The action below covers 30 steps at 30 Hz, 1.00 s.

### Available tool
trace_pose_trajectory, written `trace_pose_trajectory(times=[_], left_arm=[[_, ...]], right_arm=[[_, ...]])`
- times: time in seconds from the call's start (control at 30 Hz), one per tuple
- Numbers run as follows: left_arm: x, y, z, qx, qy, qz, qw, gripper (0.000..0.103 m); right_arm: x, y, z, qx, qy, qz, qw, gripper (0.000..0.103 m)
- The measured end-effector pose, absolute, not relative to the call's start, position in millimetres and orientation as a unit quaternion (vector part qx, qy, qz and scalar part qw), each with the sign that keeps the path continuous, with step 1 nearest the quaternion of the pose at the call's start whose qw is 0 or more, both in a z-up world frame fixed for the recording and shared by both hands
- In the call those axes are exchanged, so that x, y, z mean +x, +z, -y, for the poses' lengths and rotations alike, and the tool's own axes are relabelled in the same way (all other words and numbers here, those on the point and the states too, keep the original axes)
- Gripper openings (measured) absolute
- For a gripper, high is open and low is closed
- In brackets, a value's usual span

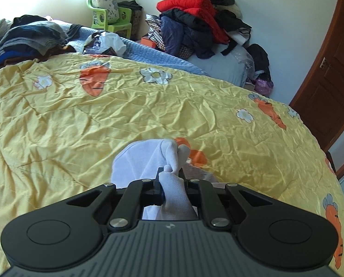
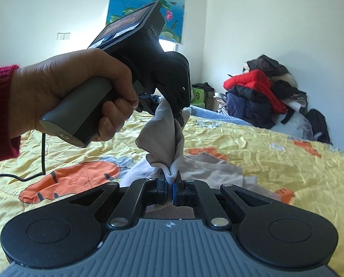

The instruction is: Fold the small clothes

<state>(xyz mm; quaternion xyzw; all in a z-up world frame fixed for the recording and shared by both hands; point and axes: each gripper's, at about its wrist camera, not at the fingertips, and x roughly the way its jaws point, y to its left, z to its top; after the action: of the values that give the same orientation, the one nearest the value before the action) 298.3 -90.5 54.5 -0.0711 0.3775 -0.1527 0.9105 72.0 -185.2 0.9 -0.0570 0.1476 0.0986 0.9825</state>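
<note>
A small white sock-like garment (image 1: pixel 146 159) is bunched between both grippers above the yellow carrot-print quilt (image 1: pixel 102 115). My left gripper (image 1: pixel 170 172) is shut on one end of it; the cloth runs back through its jaws. In the right wrist view the left gripper (image 2: pixel 172 112), held by a hand, grips the top of the garment (image 2: pixel 162 133), which hangs down. My right gripper (image 2: pixel 170 179) is shut on its lower ribbed edge. More pale small clothes (image 2: pixel 215 168) lie on the quilt behind.
A heap of dark folded clothes (image 1: pixel 26 39) lies at the bed's far left. A pile of red and dark jackets (image 1: pixel 195 20) sits by the far wall, also in the right wrist view (image 2: pixel 259 94). A green stool (image 1: pixel 109 16) stands behind the bed. A brown door (image 1: pixel 329 73) is at right.
</note>
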Motion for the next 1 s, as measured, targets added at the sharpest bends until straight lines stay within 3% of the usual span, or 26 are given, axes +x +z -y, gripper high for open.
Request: trace_pose_trajectory(times=[0.53, 0.83, 0.9, 1.0], left_arm=[[294, 35, 170, -0.009, -0.185, -0.388, 0.903, 0.009], [299, 17, 193, -0.005, -0.196, -0.423, 0.885, 0.011], [302, 16, 193, -0.01, -0.198, -0.431, 0.88, 0.015], [304, 17, 192, -0.015, -0.197, -0.434, 0.879, 0.034]], right_arm=[[68, -13, 233, 0.01, 0.072, -0.173, 0.982, 0.007], [74, -27, 264, 0.1, 0.076, -0.214, 0.969, 0.007], [77, -30, 268, 0.116, 0.079, -0.221, 0.965, 0.007], [80, -33, 272, 0.135, 0.083, -0.229, 0.961, 0.008]])
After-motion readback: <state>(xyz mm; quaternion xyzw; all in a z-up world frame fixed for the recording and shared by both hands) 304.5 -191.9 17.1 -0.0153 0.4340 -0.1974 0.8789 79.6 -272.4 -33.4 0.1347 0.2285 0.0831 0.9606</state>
